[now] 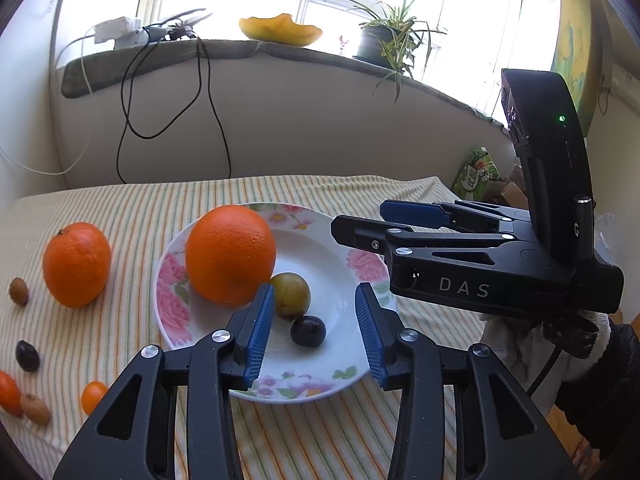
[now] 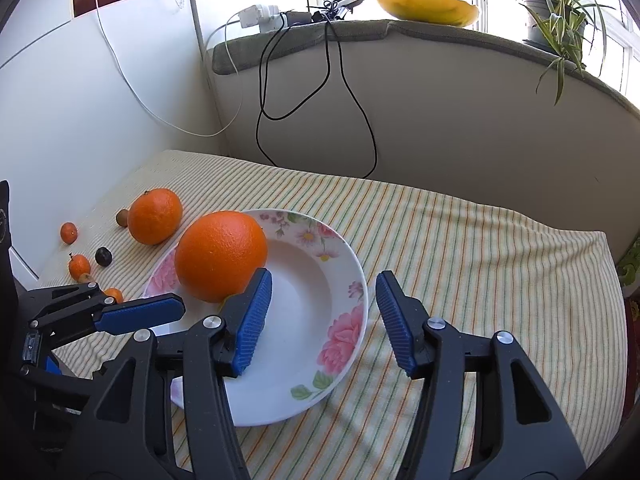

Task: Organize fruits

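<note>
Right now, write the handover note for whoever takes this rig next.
Left hand-held gripper: open, empty, over the near part of the plate.
Right hand-held gripper: open, empty, over the plate's right side.
Floral plate holds one big orange, a yellow-green fruit and a dark plum.
Left on the striped cloth: second orange, another dark plum, small orange fruits and small brown ones.
To do: move those onto the plate.
</note>
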Available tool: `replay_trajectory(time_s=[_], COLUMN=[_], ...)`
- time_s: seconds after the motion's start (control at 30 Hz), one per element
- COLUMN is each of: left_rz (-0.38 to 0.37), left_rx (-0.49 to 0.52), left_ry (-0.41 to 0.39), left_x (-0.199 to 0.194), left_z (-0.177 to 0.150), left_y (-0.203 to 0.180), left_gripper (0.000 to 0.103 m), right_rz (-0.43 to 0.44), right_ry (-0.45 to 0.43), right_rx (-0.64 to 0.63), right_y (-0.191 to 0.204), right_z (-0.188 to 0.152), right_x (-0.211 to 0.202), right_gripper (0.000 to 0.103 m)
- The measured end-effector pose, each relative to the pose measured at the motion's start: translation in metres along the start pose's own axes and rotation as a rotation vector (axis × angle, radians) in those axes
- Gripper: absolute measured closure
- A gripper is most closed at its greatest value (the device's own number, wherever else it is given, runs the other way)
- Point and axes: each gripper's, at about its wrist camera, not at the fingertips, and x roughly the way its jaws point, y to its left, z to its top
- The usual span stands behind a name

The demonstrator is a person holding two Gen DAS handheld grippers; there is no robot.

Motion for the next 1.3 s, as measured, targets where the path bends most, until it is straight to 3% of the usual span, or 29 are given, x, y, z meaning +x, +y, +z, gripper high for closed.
replay_trajectory(time_s=[0.13, 0.3, 0.37, 0.43, 0.53, 1.3], left_rz=[0.011, 0.037, 0.051, 0.069, 0.09, 0.182], left_rx=[-0.004, -0.004, -0.002, -0.001, 0.004, -0.059], left_ry=[-0.016, -0.037, -0.041, -0.041, -0.044, -0.103], left_x=[-0.007, -0.019, -0.023, -0.026, -0.031, -0.083], left_z=[-0.001, -0.002, -0.003, -0.005, -0.007, -0.031], left_y=[0.0, 0.0, 0.0, 0.0, 0.001, 0.046], left_gripper=[0.044, 0.03, 0.028, 0.023, 0.023, 0.023], right_rz=[-0.014, -0.027, -0.032, -0.033, -0.034, 0.038], right_ry=[-0.013, -0.024, -0.036, -0.047, -0.054, -0.091], right_rx=[-0.005, -0.01, -0.008, -0.005, -0.003, -0.05], right_y=[0.003, 0.008, 0.009, 0.011, 0.015, 0.071], right_z=[0.0, 0.002, 0.002, 0.002, 0.003, 0.0], right_x=[-0.006, -0.015, -0.02, -0.025, -0.031, -0.064], right_gripper=[0.034, 0.033, 0.021, 0.018, 0.012, 0.012])
